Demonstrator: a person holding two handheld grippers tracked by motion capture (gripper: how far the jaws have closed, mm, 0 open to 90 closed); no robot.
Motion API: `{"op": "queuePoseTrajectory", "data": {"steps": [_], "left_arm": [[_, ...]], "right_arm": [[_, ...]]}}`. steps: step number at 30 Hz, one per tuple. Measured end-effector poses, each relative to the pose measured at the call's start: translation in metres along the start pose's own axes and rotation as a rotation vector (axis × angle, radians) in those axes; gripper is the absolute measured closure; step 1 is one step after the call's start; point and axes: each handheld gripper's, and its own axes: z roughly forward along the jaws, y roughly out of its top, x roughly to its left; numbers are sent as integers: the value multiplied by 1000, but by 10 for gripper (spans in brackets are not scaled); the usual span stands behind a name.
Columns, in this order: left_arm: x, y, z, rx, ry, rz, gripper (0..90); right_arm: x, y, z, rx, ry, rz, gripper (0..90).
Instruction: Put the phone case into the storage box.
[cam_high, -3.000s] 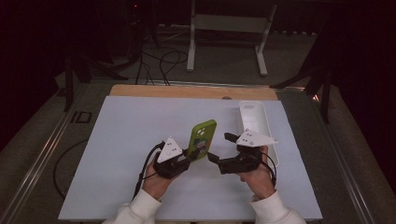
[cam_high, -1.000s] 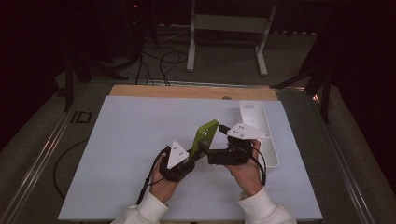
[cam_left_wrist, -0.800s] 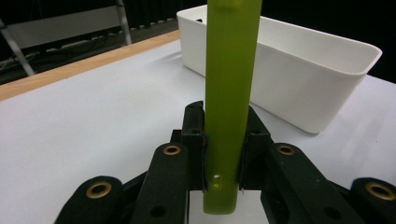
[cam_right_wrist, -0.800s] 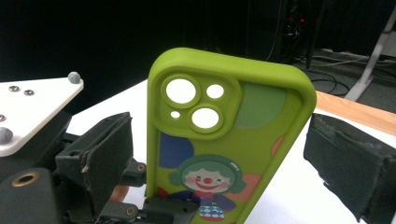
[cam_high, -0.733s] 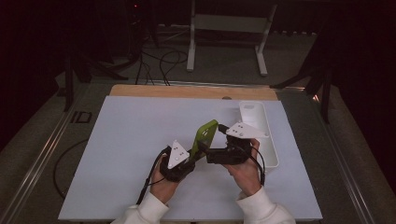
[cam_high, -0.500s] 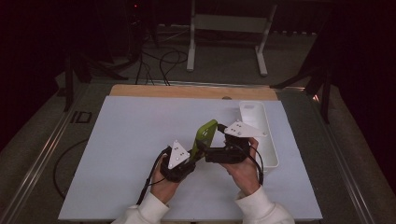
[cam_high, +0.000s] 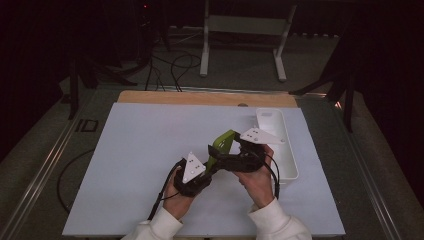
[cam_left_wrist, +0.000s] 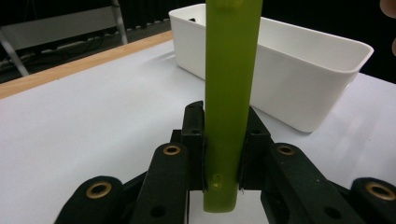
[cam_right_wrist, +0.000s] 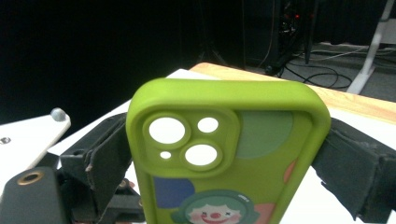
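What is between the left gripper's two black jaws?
A green phone case stands edge-on between the left gripper jaws, clamped near its bottom end, in the left gripper view. A white bin sits behind.

A dim lab or recording studio: black curtains, cables (cam_high: 175, 67) on the floor, a white-topped bench (cam_high: 150, 150), a metal stand (cam_high: 245, 30).

Phone case (cam_right_wrist: 224, 154): matt green rubbery plastic. Bin (cam_high: 279, 150): smooth white plastic. Table (cam_high: 150, 150): matt white, wood far edge.
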Motion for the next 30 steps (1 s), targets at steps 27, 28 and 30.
{"op": "queuePoseTrajectory", "data": {"steps": [27,28,30], "left_arm": [[-1,-2,4,22,-18,-3,768],[-1,-2,4,22,-18,-4,768],[0,-2,4,25,-16,-4,766]], "right_arm": [[-3,-1,0,22,15,-15,156],[-4,-1,0,23,18,-19,156],[-4,-1,0,25,23,-20,156]]}}
